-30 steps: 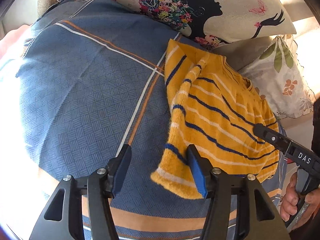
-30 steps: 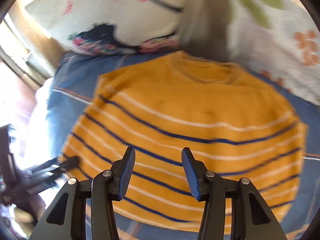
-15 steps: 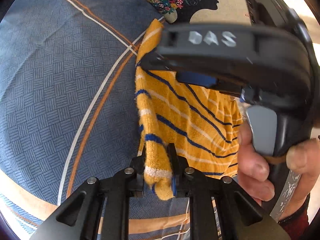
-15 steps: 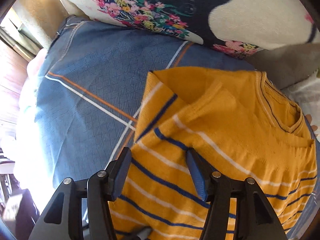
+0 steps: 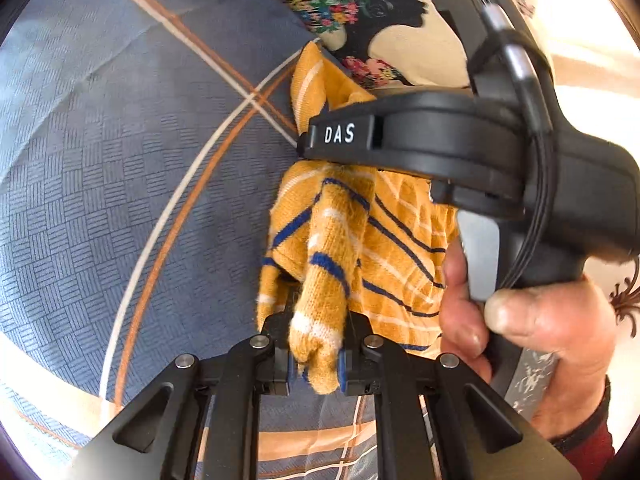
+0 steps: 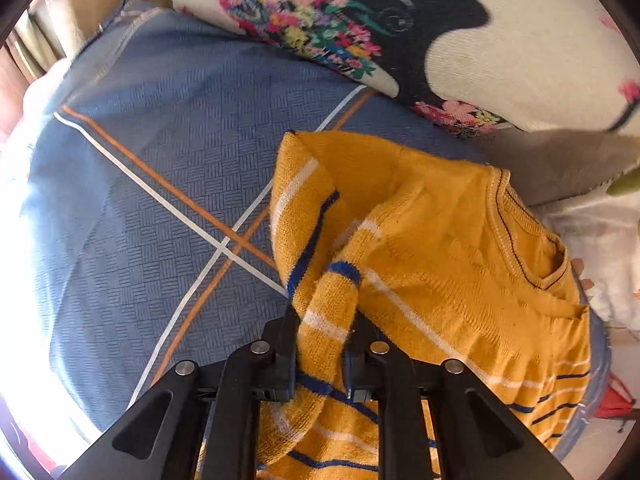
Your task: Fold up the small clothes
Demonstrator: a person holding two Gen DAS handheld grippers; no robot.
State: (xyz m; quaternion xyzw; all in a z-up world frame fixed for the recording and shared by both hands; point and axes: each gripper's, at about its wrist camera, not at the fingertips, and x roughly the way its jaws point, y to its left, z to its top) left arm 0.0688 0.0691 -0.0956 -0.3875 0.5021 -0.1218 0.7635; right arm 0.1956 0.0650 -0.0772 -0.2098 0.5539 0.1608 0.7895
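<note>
- I'm working over a bed with a blue checked sheet (image 6: 160, 208) crossed by white and orange lines, and printed pillows (image 6: 500, 40) along the far edge.
- The small yellow striped sweater (image 6: 460, 260) lies on the sheet just below the pillows, neckline to the right in the right wrist view, its left side bunched into a ridge.
- My left gripper (image 5: 316, 360) is nearly closed and still squeezing in; its pads pinch a rolled end of the knit, likely the sleeve cuff, lifted off the sheet.
- My right gripper (image 6: 322, 360) is closing too, with a fold of the same striped edge between its pads, which press on it from both sides.
- My right hand (image 5: 532, 332) on its handle fills the left wrist view, so I can't see much of the sweater body there.
- I judge the step to be folding this side over the chest. To do it well, I'd let both grips settle first, lift evenly so the knit doesn't stretch, carry the edge straight across toward the neckline side, and lay it flat before opening.
- The risk is pinching two layers and dragging the whole sweater.
</note>
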